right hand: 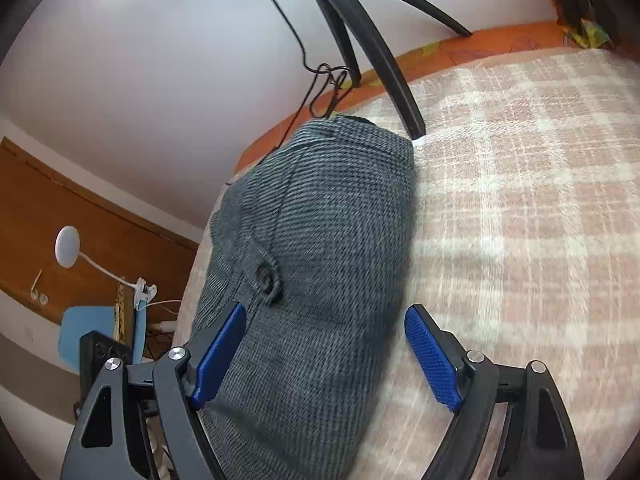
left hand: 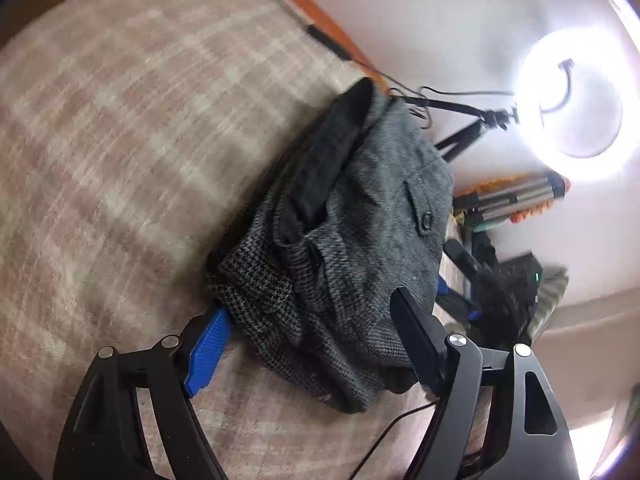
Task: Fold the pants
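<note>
Grey houndstooth pants point(left hand: 340, 248) lie bunched and folded on the pink plaid bed cover point(left hand: 120, 140), waistband and a buttoned pocket flap upward. My left gripper point(left hand: 316, 344) is open, its fingers either side of the near edge of the pants, holding nothing. In the right wrist view the pants point(right hand: 316, 248) lie as a long folded bundle along the bed's left edge. My right gripper point(right hand: 326, 356) is open, its blue pads point(right hand: 432, 360) straddling the near end of the bundle just above it.
A ring light point(left hand: 576, 104) on a black tripod point(right hand: 372, 40) stands at the far bed edge with a trailing cable point(right hand: 316, 80). An orange sheet edge point(right hand: 460, 52) borders the cover point(right hand: 520, 200). A wooden wall panel and a blue chair point(right hand: 88, 336) are at left.
</note>
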`<move>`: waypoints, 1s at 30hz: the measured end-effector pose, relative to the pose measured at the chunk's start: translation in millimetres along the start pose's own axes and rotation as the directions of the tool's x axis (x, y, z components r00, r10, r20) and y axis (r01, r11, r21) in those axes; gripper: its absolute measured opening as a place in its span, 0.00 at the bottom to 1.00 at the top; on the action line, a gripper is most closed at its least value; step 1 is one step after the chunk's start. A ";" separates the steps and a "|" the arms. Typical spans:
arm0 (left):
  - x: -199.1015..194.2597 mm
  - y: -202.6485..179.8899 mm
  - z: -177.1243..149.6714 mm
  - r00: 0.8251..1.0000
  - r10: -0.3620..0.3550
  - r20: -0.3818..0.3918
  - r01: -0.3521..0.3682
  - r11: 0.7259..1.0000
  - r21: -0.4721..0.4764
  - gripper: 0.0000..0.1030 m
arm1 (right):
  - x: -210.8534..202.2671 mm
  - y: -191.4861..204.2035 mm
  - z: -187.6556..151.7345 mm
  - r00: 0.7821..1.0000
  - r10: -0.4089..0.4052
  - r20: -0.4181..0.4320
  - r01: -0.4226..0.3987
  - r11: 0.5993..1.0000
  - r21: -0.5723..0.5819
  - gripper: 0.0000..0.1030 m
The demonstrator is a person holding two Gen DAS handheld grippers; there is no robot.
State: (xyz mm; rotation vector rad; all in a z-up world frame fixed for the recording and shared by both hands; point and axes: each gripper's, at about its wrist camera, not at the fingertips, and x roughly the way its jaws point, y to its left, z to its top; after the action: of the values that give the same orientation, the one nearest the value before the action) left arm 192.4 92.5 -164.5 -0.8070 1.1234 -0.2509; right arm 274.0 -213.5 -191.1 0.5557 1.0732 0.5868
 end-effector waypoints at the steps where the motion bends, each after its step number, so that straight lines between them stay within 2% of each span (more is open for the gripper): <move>1: 0.9 -7.5 -1.0 1.000 0.010 0.011 -0.010 0.999 0.035 0.75 | 2.2 -1.9 2.8 1.000 0.015 0.001 -0.015 1.000 0.003 0.82; 4: 2.3 -23.7 -4.2 0.998 0.041 0.044 -0.046 0.993 0.108 0.75 | 6.6 -7.2 11.1 0.999 0.051 0.015 -0.051 0.999 0.017 0.82; 6: 6.0 -25.6 -3.6 0.996 0.072 0.050 -0.078 0.990 0.119 0.75 | 6.1 -13.9 16.4 0.997 0.069 0.025 -0.070 0.997 0.035 0.82; 10: 13.9 -10.2 -2.4 0.992 0.119 0.039 -0.121 0.991 0.055 0.77 | 10.3 -10.6 19.5 0.997 0.073 0.026 -0.073 0.997 0.014 0.81; 16: 14.7 -4.0 -0.7 0.994 0.090 0.069 -0.091 0.996 0.019 0.78 | 13.4 -13.1 26.1 0.995 0.093 0.028 -0.093 0.996 0.015 0.78; 20: 19.1 -17.6 8.3 0.994 0.074 0.083 -0.077 0.996 0.039 0.74 | 16.7 -7.8 27.2 0.996 0.084 0.032 -0.084 0.996 0.006 0.80; 23: 23.0 -33.1 7.8 0.987 0.119 0.109 -0.133 0.982 0.132 0.64 | 21.4 -1.9 29.2 0.997 0.076 0.018 -0.076 0.997 -0.011 0.79; 25: 25.6 -34.0 8.1 0.984 0.137 0.115 -0.154 0.977 0.146 0.61 | 22.8 0.2 29.6 0.998 0.070 0.010 -0.070 0.997 -0.023 0.76; 27: 26.3 -31.9 9.0 0.983 0.141 0.118 -0.158 0.977 0.145 0.57 | 21.8 0.4 29.1 0.999 0.047 0.007 -0.047 0.999 -0.028 0.63; 28: 26.3 -31.9 9.4 0.983 0.143 0.119 -0.160 0.977 0.145 0.54 | 21.5 -0.3 29.2 0.999 0.042 0.004 -0.042 0.999 -0.027 0.61; 30: 24.7 -33.6 7.9 0.981 0.146 0.128 -0.166 0.973 0.160 0.49 | 21.5 -1.4 30.0 0.999 0.035 0.004 -0.034 0.999 -0.025 0.46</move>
State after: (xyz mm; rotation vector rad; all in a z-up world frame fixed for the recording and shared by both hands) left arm 217.1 58.7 -157.4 -0.5709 1.0350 -0.1634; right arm 309.5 -203.8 -194.6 0.5541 1.0528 0.6284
